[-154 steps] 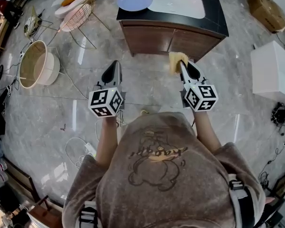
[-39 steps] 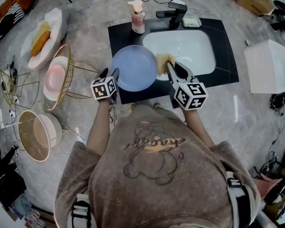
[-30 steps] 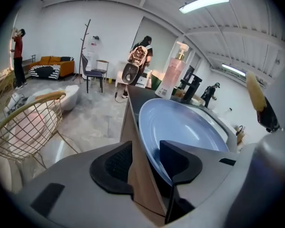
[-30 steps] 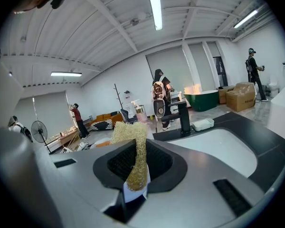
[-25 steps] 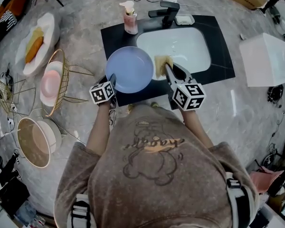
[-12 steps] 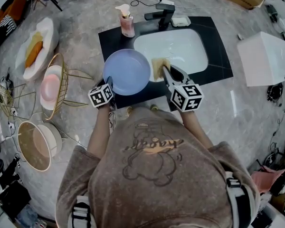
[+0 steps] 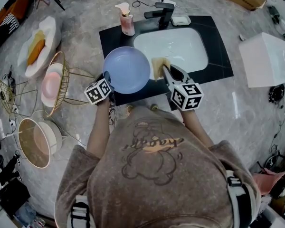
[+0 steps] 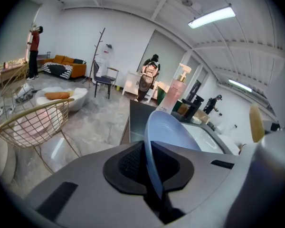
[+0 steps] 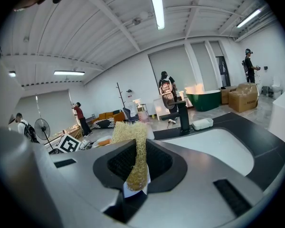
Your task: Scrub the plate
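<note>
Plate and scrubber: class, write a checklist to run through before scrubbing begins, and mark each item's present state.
1. Grip on the plate: ok. The left gripper has just been closing its jaws, and they now pinch the rim.
2. Grip on the scrubber: ok. It is pinched in the right gripper.
3. Scrubber on the plate's face: not ok. It sits beside the plate's right edge.
4. Position over the sink: not ok. The plate is mostly over the counter.
5. Water from the faucet: cannot tell.
</note>
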{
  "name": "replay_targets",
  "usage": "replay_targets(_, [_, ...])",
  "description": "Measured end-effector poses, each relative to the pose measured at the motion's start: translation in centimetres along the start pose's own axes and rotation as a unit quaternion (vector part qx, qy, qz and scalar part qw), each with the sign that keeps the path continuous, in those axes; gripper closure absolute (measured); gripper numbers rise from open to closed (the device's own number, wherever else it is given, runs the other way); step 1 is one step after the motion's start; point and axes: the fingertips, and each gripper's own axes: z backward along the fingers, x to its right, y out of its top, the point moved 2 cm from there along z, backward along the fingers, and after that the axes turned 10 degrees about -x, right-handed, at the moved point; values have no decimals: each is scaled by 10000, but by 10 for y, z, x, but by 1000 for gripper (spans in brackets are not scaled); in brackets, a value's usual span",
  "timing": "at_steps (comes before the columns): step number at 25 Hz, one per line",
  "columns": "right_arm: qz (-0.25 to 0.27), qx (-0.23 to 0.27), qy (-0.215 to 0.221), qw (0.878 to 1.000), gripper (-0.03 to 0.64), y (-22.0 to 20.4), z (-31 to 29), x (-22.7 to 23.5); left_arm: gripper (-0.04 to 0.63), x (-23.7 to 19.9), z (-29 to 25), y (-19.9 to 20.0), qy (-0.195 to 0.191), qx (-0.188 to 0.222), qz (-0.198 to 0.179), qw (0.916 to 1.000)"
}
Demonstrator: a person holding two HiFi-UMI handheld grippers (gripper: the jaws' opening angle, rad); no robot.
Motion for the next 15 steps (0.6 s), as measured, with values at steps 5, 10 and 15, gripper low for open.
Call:
replay_targets(5, [45,-18,28,10000,565,-3,5,2,561,9,12,9,-104,123,316,9994])
replay_targets(10, [241,-51,29,9997,565,-5,8,1,560,26,23,15,-331,255,368,9984])
replay_targets(15, [515,-32,119,9986,565,3,4,-4,561,53,36,27,-712,498,501,9950])
